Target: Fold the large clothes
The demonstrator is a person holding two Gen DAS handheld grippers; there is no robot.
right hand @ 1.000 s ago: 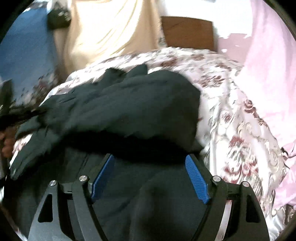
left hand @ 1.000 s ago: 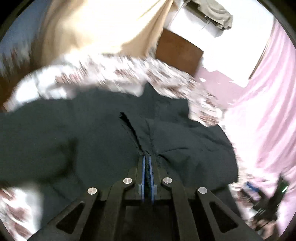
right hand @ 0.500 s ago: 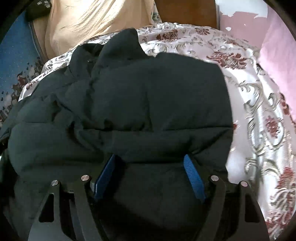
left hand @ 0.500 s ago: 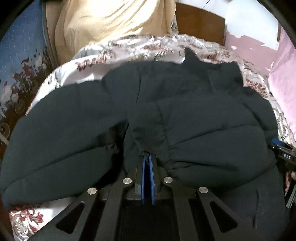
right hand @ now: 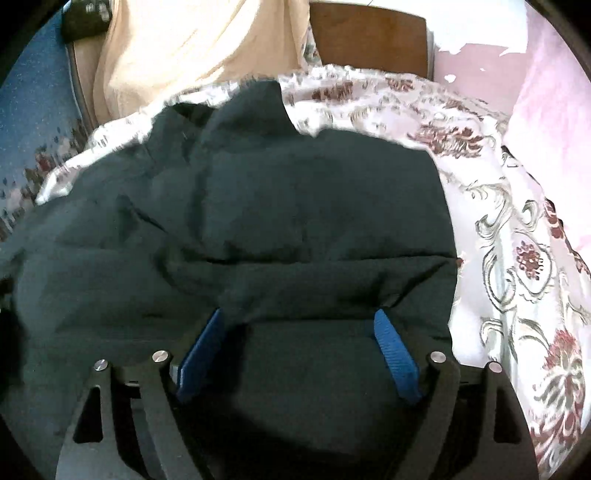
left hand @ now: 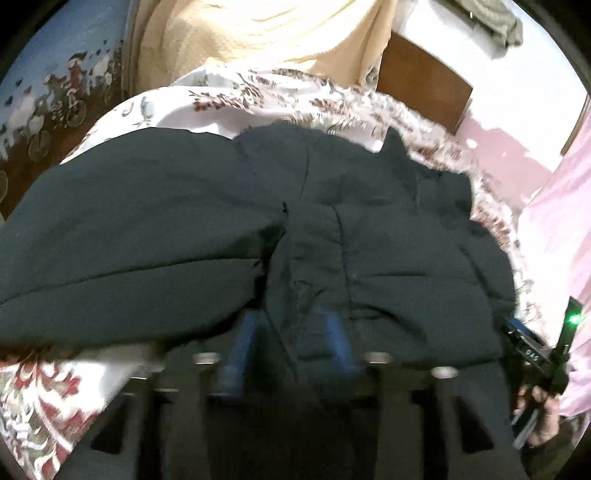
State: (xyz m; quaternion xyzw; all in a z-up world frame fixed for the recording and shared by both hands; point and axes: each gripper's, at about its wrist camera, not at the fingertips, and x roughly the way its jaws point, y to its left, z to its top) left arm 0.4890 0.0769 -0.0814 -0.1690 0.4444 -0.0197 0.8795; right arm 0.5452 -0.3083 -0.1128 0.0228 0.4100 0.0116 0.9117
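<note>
Between the blue pads point(left hand: 334, 332) of the left tongs point(left hand: 291, 332) a fold of the dark padded jacket point(left hand: 184, 229) stands loose: half a second ago these jaws were pinched shut on that fold, and they have just been opening, so the cloth is let go. The right tongs point(right hand: 299, 332) also stand wide, jaws just opened a little further, with jacket bulging between the pads point(right hand: 393, 347) but not visibly squeezed. Around both tools the jacket lies in a heap on the flowered bedspread point(right hand: 517, 258), its collar toward the headboard point(right hand: 369, 37); a second ago it hung blurred in the air. A cream blanket point(left hand: 258, 33) lies beyond, and a pink sheet point(left hand: 554, 229) to the right. Letting go suggests that one fold is laid and the next grip must be chosen.
</note>
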